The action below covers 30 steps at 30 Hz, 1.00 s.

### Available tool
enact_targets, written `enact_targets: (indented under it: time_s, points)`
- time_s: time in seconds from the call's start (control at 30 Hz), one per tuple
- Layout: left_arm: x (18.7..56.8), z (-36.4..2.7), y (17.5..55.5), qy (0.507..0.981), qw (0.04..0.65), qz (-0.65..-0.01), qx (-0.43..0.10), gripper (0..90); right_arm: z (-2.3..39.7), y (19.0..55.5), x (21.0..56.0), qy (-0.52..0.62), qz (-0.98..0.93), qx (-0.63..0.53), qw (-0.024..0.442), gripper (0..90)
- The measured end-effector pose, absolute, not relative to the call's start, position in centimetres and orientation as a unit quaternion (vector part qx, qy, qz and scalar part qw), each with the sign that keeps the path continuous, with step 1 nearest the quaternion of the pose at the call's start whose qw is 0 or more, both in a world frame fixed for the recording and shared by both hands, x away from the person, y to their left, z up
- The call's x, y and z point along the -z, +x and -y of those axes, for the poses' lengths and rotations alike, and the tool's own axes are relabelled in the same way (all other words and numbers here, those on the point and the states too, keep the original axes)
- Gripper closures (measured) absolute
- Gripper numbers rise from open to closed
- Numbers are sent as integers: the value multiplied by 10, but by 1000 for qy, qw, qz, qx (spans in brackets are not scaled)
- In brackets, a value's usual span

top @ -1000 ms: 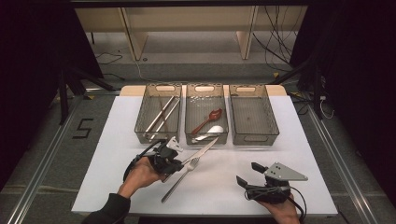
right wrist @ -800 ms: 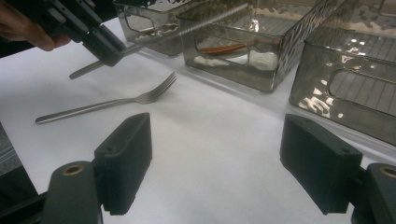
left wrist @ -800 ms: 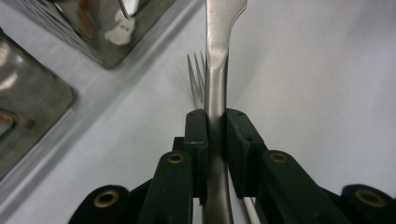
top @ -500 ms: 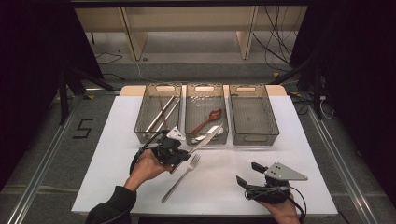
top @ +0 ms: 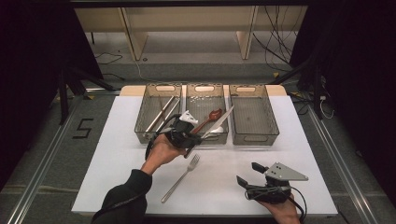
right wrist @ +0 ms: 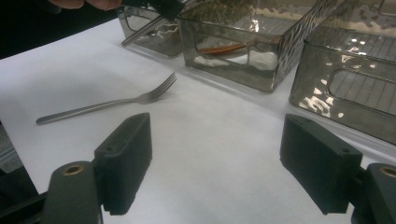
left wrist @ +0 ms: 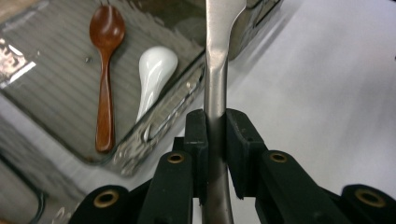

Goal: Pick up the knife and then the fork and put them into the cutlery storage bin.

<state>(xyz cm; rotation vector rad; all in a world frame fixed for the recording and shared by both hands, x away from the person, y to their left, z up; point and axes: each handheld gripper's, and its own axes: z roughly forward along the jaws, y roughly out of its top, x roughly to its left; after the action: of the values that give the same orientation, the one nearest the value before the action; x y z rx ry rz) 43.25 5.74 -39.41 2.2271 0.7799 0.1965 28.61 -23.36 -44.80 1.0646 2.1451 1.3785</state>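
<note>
Knife, a plain silver table knife (left wrist: 216, 70), is clamped by its handle between the black pads of the left gripper (left wrist: 216, 135), its blade running up and away over the near rim of the middle clear plastic bin (top: 207, 139); in the high view the knife (top: 218, 122) slants above that bin's near right part, lifted off the white table cover (top: 116, 154). Inside the same bin lie a brown wooden spoon (left wrist: 103, 70) and, just beside it, a white ceramic spoon (left wrist: 154, 74). The left clear bin (top: 156, 114) holds long metal utensils, too small to name. The right clear bin (top: 254, 119) stands beside the middle one, towards the far right of the cover. A silver fork (top: 181, 178) lies flat on the cover near its front edge, tines pointing towards the bins, well apart from both tools. The right gripper (right wrist: 215, 154) rests near the front right corner of the cover, held by a hand, its jaws spread wide with nothing between them.
</note>
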Motion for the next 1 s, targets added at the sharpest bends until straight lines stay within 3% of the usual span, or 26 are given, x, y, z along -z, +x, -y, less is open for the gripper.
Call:
enact_targets:
  time_s: [1.0]
  points:
    - [369,29,484,859,397,-316,-62,788,235,287,448,377,-760,-496,186,260]
